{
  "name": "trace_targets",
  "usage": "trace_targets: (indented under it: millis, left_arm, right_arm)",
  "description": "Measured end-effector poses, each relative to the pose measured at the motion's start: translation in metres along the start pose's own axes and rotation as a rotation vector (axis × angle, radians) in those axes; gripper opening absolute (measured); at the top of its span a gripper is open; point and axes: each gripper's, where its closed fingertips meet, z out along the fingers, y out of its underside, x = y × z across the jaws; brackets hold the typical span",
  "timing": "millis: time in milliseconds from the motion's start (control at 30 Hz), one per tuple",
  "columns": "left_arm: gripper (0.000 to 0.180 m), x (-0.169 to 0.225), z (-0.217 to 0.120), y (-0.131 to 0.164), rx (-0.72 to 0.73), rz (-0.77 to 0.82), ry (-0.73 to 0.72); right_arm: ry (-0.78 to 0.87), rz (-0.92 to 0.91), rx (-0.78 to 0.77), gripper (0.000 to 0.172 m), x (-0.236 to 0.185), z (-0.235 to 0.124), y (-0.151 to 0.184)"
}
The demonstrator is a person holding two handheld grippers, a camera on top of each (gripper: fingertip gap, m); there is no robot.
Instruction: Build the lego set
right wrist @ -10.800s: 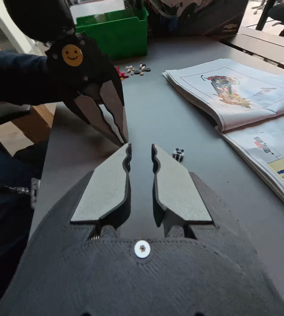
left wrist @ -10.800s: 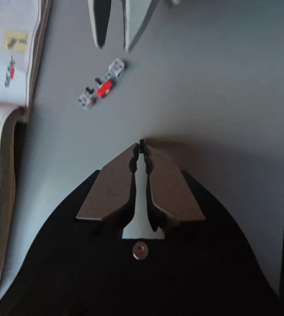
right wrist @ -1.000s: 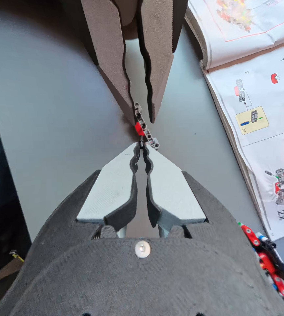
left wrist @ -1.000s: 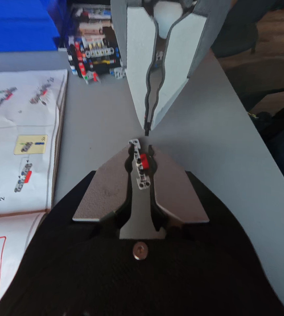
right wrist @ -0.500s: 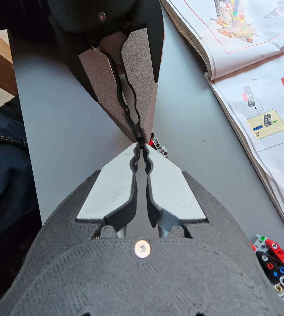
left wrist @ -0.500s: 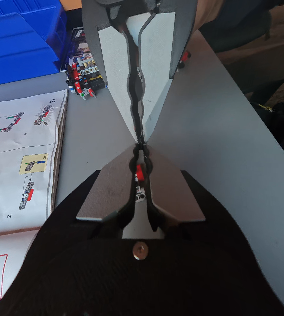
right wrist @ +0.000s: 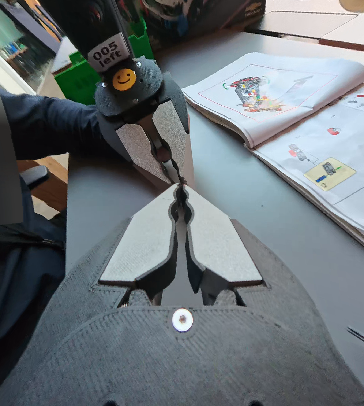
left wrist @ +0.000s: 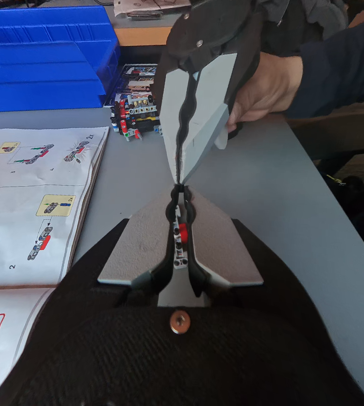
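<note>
My left gripper (left wrist: pixel 180 191) is shut, and a grey beam (left wrist: pixel 179 246) with a red piece (left wrist: pixel 183 232) sits lengthwise between its pads, off the grey table (left wrist: pixel 253 219). A small black pin (left wrist: pixel 180 188) sits at its fingertips. My right gripper (right wrist: pixel 181 189) is shut on that pin and meets the left gripper (right wrist: pixel 176 182) tip to tip above the table. In the left wrist view the right gripper (left wrist: pixel 178 181) comes down from above, held by a hand (left wrist: pixel 264 92). The beam shows as a pale strip (right wrist: pixel 167 165) in the left gripper's gap.
An open instruction booklet (left wrist: pixel 34 197) lies left of the grippers; it also shows in the right wrist view (right wrist: pixel 308 153). Blue bins (left wrist: pixel 40 55) and a part-built model (left wrist: pixel 137 114) stand behind. A green bin (right wrist: pixel 77 81) and a dark box (right wrist: pixel 198 15) stand far off. The table edge (left wrist: pixel 330 186) runs to the right. Both grippers' tips are close together, under 4 cm apart. The part-built model (left wrist: pixel 137 114) is about equally far from each gripper, around 20 cm.
A second ago my left jaws stood open around the beam on the table; they have shut on it. Both grippers have since risen, tips together, with the beam. The right stayed shut on the pin.
</note>
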Motion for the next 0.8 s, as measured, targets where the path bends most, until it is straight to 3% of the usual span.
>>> trace_targets:
  millis: [100,300,800]
  left_arm:
    - [0.001,0.0001,-0.0017,-0.0035,0.020,-0.002,0.005]
    - [0.001,0.0001,-0.0039,-0.0065,0.036,0.002,0.008]
    - [0.001,-0.0018,-0.0025,-0.0035,0.027,-0.027,0.006]
  right_arm:
    - [0.069,-0.094,-0.008,0.000,0.0029,-0.0047,-0.0045]
    - [0.051,-0.116,-0.060,0.003,0.0009,-0.0076,0.0023]
    - [0.040,-0.069,-0.059,0.002,0.0041,-0.0030,0.0039]
